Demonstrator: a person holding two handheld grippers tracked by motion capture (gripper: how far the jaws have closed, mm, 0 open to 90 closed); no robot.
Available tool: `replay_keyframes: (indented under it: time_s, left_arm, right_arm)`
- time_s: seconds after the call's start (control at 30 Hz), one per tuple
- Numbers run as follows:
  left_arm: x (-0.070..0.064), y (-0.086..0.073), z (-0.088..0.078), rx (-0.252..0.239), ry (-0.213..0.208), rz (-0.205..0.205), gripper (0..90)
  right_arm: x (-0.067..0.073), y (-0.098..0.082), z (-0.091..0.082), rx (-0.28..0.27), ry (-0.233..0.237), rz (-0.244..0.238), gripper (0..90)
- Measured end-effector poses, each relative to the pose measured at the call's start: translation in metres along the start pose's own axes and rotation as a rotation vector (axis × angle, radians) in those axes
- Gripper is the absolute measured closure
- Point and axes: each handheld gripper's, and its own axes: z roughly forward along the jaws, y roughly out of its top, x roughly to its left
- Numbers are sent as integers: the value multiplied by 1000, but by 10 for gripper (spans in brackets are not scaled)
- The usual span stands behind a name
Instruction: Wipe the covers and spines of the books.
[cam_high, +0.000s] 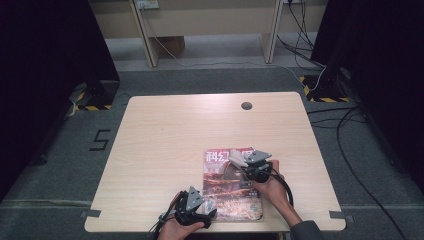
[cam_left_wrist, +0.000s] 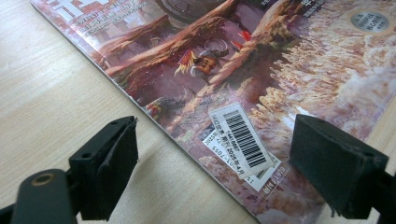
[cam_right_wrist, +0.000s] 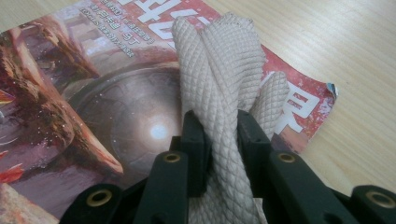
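Observation:
A magazine with a reddish illustrated cover lies flat near the table's front edge. In the left gripper view its lower corner with a barcode sticker lies between my open jaws; the left gripper straddles that corner just above the table, and its pads press on nothing. My right gripper hovers over the magazine's upper right part. It is shut on a thick cream braided rope, folded into a bundle that sticks out past the jaws over the cover.
The wooden table has a round cable hole at the back right. Grey carpet, cables and hazard-taped stands surround it. The magazine's far right corner is slightly curled.

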Motion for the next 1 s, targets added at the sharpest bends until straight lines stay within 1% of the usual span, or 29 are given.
replay_keyframes:
  time_s: [0.03,0.07,0.1,0.13,0.2,0.23,0.27,0.3,0.33,0.37,0.4,0.43,0.47,0.53,0.63,0.67,0.7,0.77,0.8,0.83,0.87,1.0]
  left_arm:
    - [1,0,-1,2,-17,-18,166]
    - [1,-1,-1,5,-35,-41,202]
    - [1,-1,-1,5,-35,-41,218]
    - [3,-2,-4,10,-35,-57,213]
    - [5,-3,-8,5,-32,-46,213]
    - [5,-3,-8,5,-32,-46,212]
    - [7,-4,-12,1,-29,-47,212]
    - [12,-5,-18,-16,-17,-58,212]
    - [15,-5,-22,-20,-9,-66,212]
    - [15,-5,-22,-20,-9,-66,211]
    - [19,-6,-28,-33,-3,-82,211]
    - [19,-6,-28,-33,-3,-82,211]
    - [21,-8,-34,-46,0,-90,209]
    - [21,-10,-36,-47,-4,-80,209]
    - [19,-12,-38,-41,-5,-67,207]
    - [17,-14,-38,-32,-6,-56,207]
    - [16,-15,-39,-30,-6,-53,207]
    - [16,-16,-40,-24,-7,-48,207]
    - [15,-17,-43,-25,-6,-40,207]
    - [15,-17,-43,-25,-6,-40,207]
    - [16,-18,-45,-28,-4,-40,207]
    - [17,-20,-47,-16,-1,-40,200]
  right_arm:
    - [-1,0,0,0,1,3,761]
    - [-1,0,0,2,0,7,761]
    - [-1,0,0,2,0,7,761]
    - [-5,-1,0,-2,-13,2,761]
    - [-10,-2,0,2,-28,26,761]
    - [-10,-2,0,2,-28,26,761]
    - [-13,-3,-1,5,-42,39,761]
    - [-19,-5,-2,9,-61,47,760]
    - [-20,-6,-2,8,-67,55,759]
    - [-20,-6,-2,8,-67,55,759]
    - [-22,-6,-2,11,-81,67,759]
    - [-22,-6,-2,11,-81,67,759]
    - [-24,-7,-3,14,-97,69,759]
    - [-25,-7,-3,14,-90,78,761]
    - [-23,-7,-3,17,-97,82,767]
    - [-20,-6,-3,20,-93,79,768]
    - [-18,-5,-3,18,-83,79,769]
    - [-15,-4,-2,19,-80,71,769]
    - [-10,-2,-1,15,-57,67,769]
    - [-7,-1,0,13,-47,69,769]
    - [-4,1,2,12,-45,55,768]
    - [7,10,8,6,-23,32,768]
